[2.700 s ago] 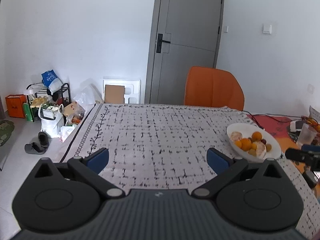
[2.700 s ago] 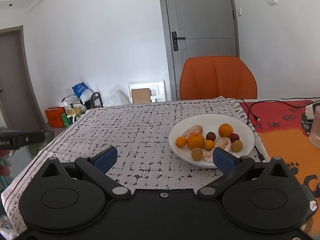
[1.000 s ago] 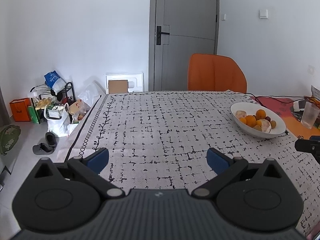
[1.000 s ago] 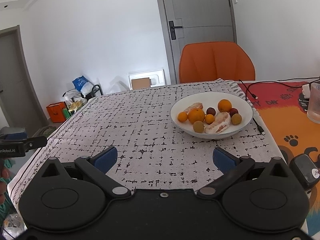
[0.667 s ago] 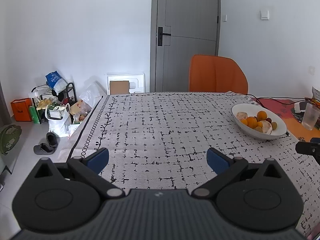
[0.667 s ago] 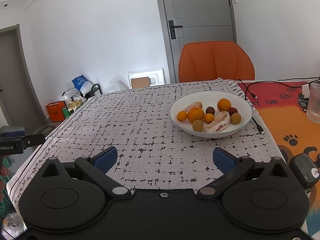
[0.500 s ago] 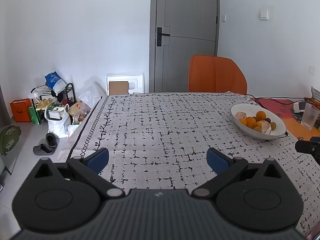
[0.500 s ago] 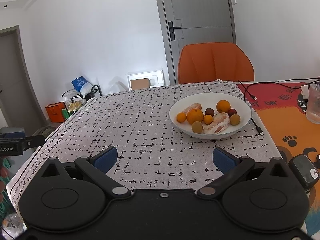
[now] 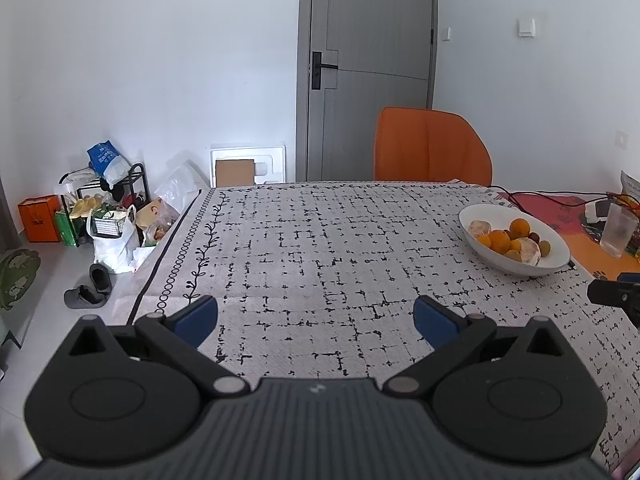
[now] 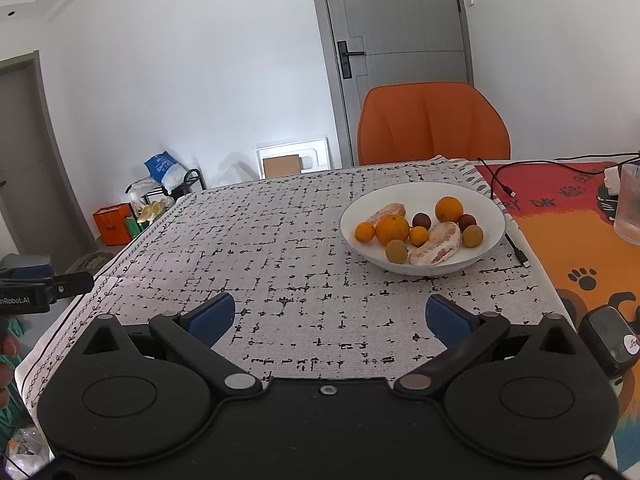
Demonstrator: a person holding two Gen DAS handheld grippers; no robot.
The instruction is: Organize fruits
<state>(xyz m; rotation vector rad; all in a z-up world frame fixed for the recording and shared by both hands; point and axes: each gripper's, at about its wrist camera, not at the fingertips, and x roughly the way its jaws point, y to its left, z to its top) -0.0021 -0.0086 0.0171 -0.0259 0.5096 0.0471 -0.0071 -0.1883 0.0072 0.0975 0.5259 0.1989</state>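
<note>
Right wrist view: the right gripper (image 10: 326, 320) hangs over the near part of the patterned tablecloth (image 10: 280, 248), its jaws spread wide with nothing between them. Just beyond its right finger sits the white bowl (image 10: 492, 204), holding oranges (image 10: 392, 230), peeled citrus pieces (image 10: 436, 248) and small dark and brown fruits. Right of the bowl lie a black cable (image 10: 516, 250) and an orange mat (image 10: 580, 240) with a glass (image 10: 629, 208) on it. Left wrist view: the left gripper (image 9: 316, 320) is likewise wide open and holding nothing above the cloth, with the bowl (image 9: 480, 212) far to its right. An orange chair (image 9: 432, 148) stands at the far side
</note>
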